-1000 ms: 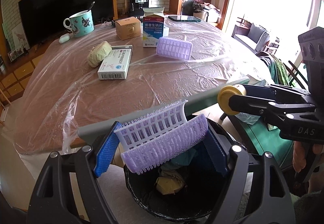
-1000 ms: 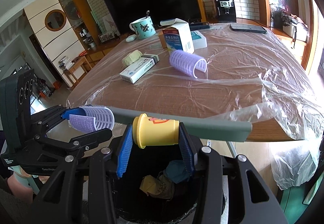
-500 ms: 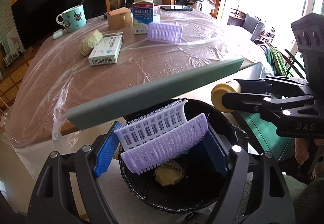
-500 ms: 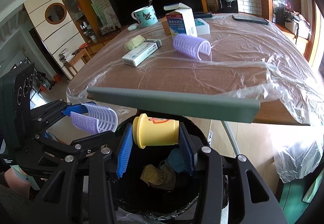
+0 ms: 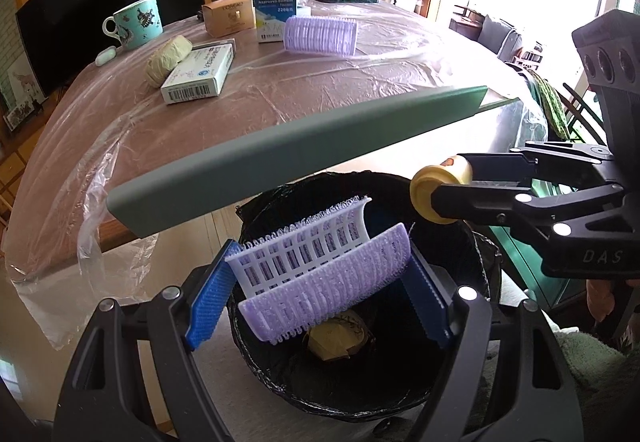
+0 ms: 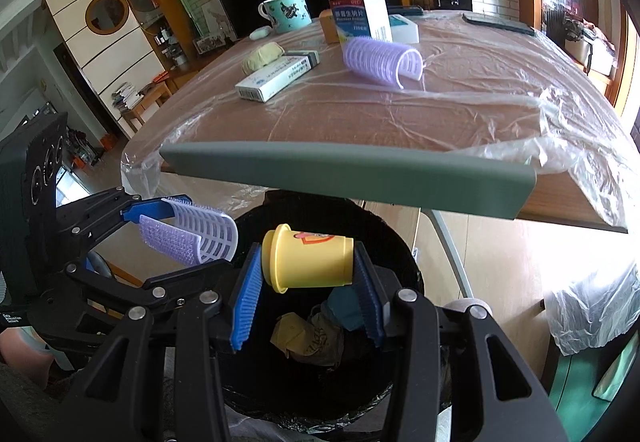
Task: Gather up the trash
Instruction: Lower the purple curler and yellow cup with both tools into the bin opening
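My left gripper (image 5: 320,294) is shut on a purple and white hair roller (image 5: 320,278), held lengthwise between the blue pads over the black-lined trash bin (image 5: 360,398). My right gripper (image 6: 308,286) is shut on a small yellow cup (image 6: 308,258) lying on its side, also above the bin (image 6: 328,402). Crumpled trash (image 6: 308,334) lies at the bin's bottom. In the right wrist view the left gripper with the roller (image 6: 188,234) hangs at the left; in the left wrist view the yellow cup (image 5: 436,194) shows at the right.
The table edge with a grey guard (image 5: 296,154) juts over the bin. On the plastic-covered table (image 6: 400,102) lie another purple roller (image 6: 380,58), a white medicine box (image 6: 276,78), a crumpled wad (image 6: 262,56), a carton (image 6: 360,18), a teal mug (image 6: 286,12) and a brown box (image 5: 228,16).
Both grippers have sunk below the table edge toward the bin; the edge now stands above them. Each keeps hold of its object.
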